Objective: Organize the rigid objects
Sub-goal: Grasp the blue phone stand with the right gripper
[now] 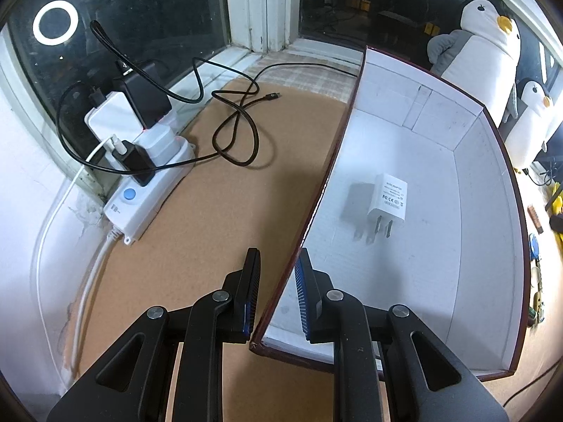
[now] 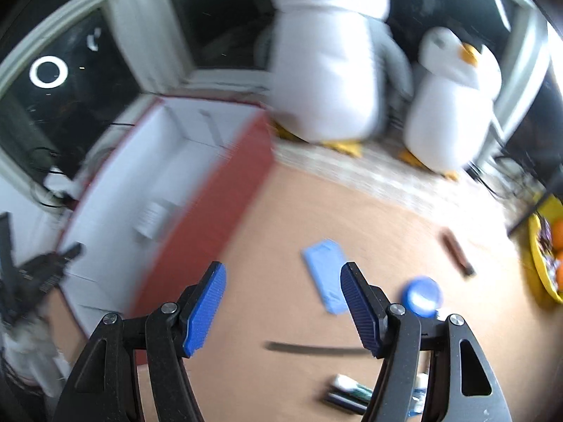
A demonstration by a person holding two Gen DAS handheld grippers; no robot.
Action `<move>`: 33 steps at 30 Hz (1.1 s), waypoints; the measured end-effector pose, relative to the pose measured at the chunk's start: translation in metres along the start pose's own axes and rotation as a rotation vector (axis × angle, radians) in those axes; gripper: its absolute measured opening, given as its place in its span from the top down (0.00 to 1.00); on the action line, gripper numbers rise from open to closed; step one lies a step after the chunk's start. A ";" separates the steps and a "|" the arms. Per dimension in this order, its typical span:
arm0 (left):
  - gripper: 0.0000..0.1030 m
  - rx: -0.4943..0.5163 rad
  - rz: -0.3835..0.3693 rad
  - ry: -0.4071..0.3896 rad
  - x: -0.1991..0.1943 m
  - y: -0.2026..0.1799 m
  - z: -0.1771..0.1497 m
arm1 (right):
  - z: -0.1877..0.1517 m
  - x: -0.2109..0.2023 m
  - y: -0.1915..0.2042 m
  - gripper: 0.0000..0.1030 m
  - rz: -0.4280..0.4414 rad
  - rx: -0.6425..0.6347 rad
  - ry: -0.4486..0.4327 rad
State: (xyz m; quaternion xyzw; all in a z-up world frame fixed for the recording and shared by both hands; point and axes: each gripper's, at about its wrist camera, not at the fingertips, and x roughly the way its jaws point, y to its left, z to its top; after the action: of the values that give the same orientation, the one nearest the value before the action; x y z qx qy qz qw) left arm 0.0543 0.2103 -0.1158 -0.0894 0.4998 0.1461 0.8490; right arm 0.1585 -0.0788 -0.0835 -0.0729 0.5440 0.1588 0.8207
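A red box with a white inside (image 1: pixel 404 281) lies open on the brown table. A white plug adapter (image 1: pixel 388 202) lies on its floor. My left gripper (image 1: pixel 278 274) straddles the box's left wall near the front corner, one finger on each side, close to the wall; contact is unclear. In the blurred right wrist view, my right gripper (image 2: pixel 283 302) is open and empty above the table, right of the box (image 2: pixel 211 218). A light blue flat piece (image 2: pixel 325 274), a blue round cap (image 2: pixel 422 295), a brown stick (image 2: pixel 457 253) and a thin dark strip (image 2: pixel 316 349) lie near it.
A white power strip (image 1: pixel 147 176) with chargers and a looped black cable (image 1: pixel 235 130) sits at the left by the window. Two plush penguins (image 2: pixel 327 63) stand behind the box. A yellow bin (image 2: pixel 545 256) with oranges is at the far right. Small items (image 2: pixel 346 394) lie near the front.
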 end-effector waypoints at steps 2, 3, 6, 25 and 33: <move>0.82 -0.003 0.005 0.003 -0.001 0.000 0.000 | -0.005 0.012 -0.011 0.38 -0.036 -0.003 0.021; 0.82 -0.006 0.005 0.007 -0.002 0.000 0.000 | -0.007 0.019 -0.014 0.38 -0.048 -0.011 0.032; 0.82 -0.005 0.011 0.011 -0.003 0.000 0.000 | -0.015 0.037 -0.019 0.38 -0.079 -0.039 0.065; 0.82 -0.018 0.050 0.017 -0.007 -0.003 -0.001 | -0.006 0.105 -0.032 0.38 -0.077 -0.091 0.170; 0.82 -0.023 0.054 0.014 -0.007 -0.003 0.000 | -0.008 0.099 -0.037 0.67 -0.041 -0.088 0.179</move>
State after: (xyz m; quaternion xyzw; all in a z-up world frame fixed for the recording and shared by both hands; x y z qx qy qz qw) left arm 0.0520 0.2059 -0.1097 -0.0865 0.5061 0.1741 0.8403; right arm 0.1999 -0.0979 -0.1793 -0.1338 0.6059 0.1585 0.7680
